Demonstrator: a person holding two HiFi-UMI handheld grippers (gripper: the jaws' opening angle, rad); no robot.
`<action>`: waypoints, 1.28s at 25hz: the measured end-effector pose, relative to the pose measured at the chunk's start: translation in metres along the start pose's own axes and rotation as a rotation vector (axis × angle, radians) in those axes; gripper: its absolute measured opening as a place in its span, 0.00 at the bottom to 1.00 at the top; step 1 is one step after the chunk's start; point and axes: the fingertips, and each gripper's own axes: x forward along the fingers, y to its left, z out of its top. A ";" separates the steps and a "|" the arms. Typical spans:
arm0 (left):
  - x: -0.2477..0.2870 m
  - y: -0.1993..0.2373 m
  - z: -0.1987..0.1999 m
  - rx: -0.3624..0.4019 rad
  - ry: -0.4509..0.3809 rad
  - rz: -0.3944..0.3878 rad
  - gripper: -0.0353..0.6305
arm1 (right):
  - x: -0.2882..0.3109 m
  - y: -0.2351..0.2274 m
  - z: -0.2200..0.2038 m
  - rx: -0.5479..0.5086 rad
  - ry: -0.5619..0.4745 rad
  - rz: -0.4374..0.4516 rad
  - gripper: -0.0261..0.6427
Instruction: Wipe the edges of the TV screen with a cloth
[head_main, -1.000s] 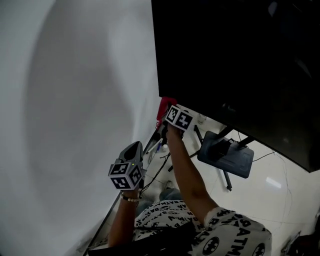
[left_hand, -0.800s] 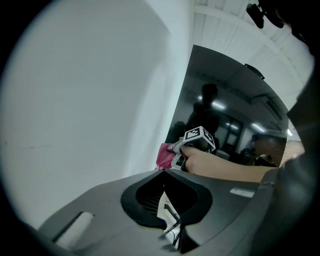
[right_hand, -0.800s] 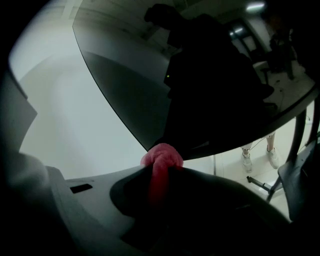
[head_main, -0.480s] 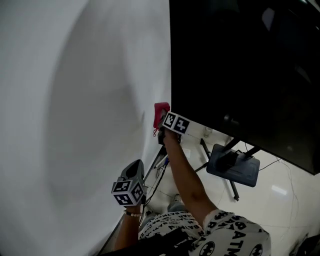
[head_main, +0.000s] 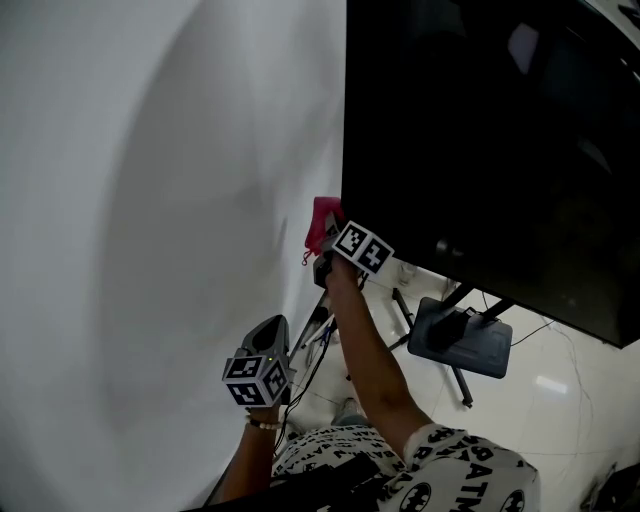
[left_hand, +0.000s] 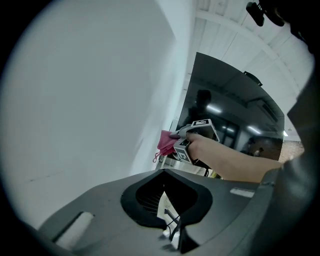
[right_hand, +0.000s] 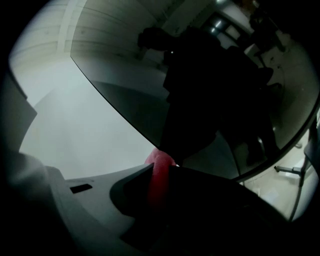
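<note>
The right hand-held gripper (head_main: 325, 248) is pinching a pink-red cloth (head_main: 322, 222). In the right gripper view the cloth fills the narrow space between the two jaws and its top rises above them. The cloth lies at the lower left corner of the black TV screen (head_main: 480, 130) and touches the left edge there, just beside the white wall (head_main: 150, 200). The person's right arm (head_main: 365, 345) is stretched up to this corner.

The left hand-held gripper (head_main: 268, 328) is held lower and nearer to the person, close to the wall and well apart from the TV. In the left gripper view its jaws are a little spread, with only a thin bright gap between them and nothing in it. Far off in this view, the other gripper and the cloth show at the screen's edge.

Each gripper carries a cube with black-and-white square patterns. The person's shirt (head_main: 465, 470) is white with black print; the letters "ATM" can be read on the sleeve, next to bat-shaped signs.

Under the screen a dark blue-grey flat box (head_main: 460, 335) sits on thin black legs over the pale floor (head_main: 560, 385).
</note>
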 end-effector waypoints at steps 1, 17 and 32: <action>0.003 -0.003 0.005 0.010 -0.006 -0.011 0.04 | -0.001 0.006 0.005 -0.005 -0.010 0.010 0.14; 0.075 -0.050 0.165 0.216 -0.198 -0.030 0.04 | -0.018 0.072 0.083 -0.059 -0.110 0.114 0.14; 0.058 -0.096 0.295 0.348 -0.341 -0.057 0.04 | -0.040 0.181 0.185 -0.098 -0.245 0.243 0.14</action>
